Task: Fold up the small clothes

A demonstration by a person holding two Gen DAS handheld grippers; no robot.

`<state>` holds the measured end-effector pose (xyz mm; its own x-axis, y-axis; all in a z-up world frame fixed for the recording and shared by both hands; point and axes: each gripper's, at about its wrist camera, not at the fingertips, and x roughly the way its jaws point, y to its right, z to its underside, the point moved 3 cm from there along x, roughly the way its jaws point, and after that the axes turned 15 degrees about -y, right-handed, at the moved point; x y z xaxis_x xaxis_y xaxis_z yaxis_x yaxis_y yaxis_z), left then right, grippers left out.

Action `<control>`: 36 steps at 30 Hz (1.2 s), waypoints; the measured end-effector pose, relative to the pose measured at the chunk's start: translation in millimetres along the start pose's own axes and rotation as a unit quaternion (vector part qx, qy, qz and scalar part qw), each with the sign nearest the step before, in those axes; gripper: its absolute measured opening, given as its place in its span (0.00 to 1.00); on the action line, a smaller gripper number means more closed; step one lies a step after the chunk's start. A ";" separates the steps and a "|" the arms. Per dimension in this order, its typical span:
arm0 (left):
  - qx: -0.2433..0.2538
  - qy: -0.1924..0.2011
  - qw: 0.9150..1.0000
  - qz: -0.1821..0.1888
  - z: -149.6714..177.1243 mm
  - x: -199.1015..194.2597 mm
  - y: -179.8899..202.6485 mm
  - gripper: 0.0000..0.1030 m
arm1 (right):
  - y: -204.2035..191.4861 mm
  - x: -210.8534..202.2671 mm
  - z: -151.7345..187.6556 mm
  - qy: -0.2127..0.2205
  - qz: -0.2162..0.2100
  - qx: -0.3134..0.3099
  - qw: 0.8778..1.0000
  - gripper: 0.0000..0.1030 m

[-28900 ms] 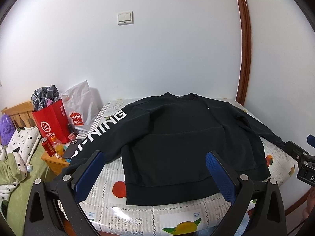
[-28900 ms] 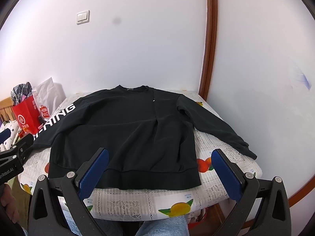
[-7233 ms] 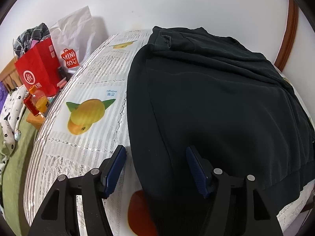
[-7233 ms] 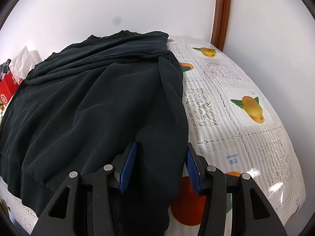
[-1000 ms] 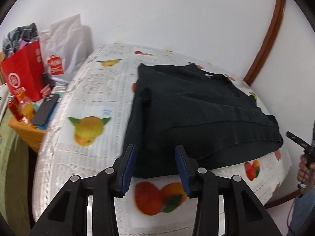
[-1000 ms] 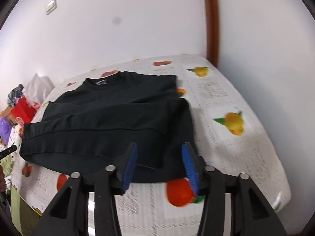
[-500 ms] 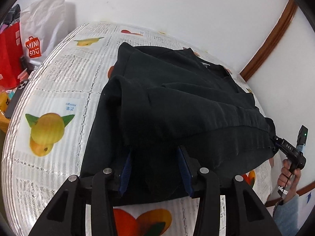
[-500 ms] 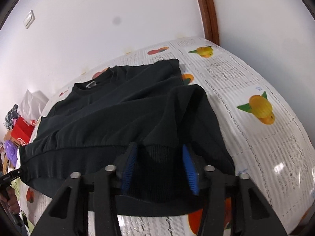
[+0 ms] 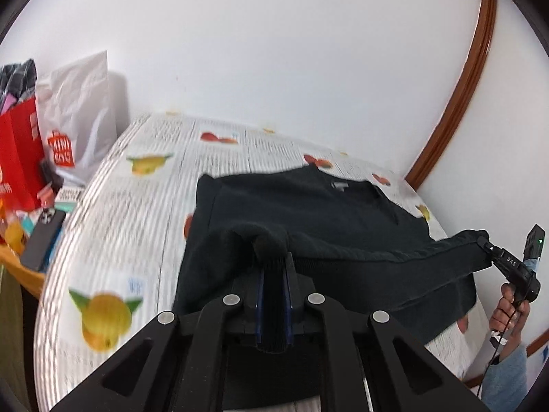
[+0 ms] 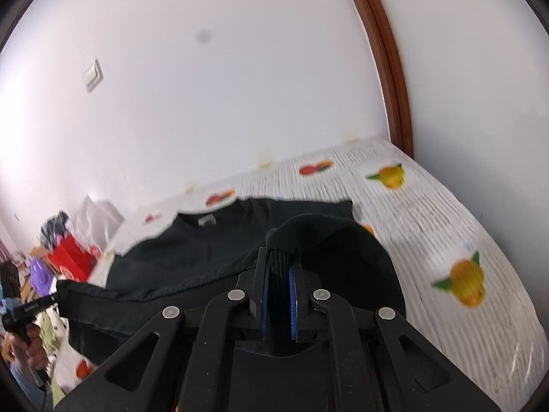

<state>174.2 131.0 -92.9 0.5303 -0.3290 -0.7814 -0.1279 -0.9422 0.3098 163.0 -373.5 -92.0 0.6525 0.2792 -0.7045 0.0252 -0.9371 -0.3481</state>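
Both jaws pinch the black sweatshirt (image 9: 308, 213) hem — left gripper (image 9: 273, 274), right gripper (image 10: 278, 267).

A table (image 9: 113, 226) under a white fruit-print cloth (image 10: 429, 213) carries a black sweatshirt (image 9: 308, 213) across the frame's centre.

The left gripper (image 9: 273, 274) is clamped on a bunched fold of the black sweatshirt (image 9: 308, 213), lifting it off the table (image 9: 113, 240). Right of the sweatshirt, the right gripper (image 9: 482, 240), held by a hand (image 9: 511, 309), pinches the hem's other end, so the hem hangs taut between the two. The sweatshirt's collar lies on its far side, toward the wall (image 9: 274, 51). Left of the sweatshirt, past the table edge, stand a red bag (image 9: 20, 158) and a white bag (image 9: 79, 113), with a phone (image 9: 43, 235) nearer.
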 end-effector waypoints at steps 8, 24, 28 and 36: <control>0.004 -0.025 0.999 -0.035 -23.3 44.7 -10.0 0.09 | 5.3 56.2 -17.5 -0.030 0.043 0.000 0.999 0.09; 0.004 -0.075 0.996 -0.048 -5.0 54.8 -17.5 0.33 | 2.2 61.5 3.8 -0.091 0.142 -0.039 0.985 0.33; 0.024 -0.070 0.997 -0.029 15.4 40.5 -7.5 0.39 | -16.4 41.0 14.7 -0.094 0.111 -0.057 0.988 0.40; 0.055 -0.105 0.993 0.007 38.3 58.3 22.9 0.39 | -42.7 75.1 57.9 -0.162 0.066 -0.079 0.981 0.21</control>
<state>170.1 87.8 -152.1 0.3427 -0.3372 -0.8768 -0.2316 -0.9349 0.2690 167.0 -300.4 -165.9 0.3836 0.1805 -0.9057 0.0903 -0.9833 -0.1578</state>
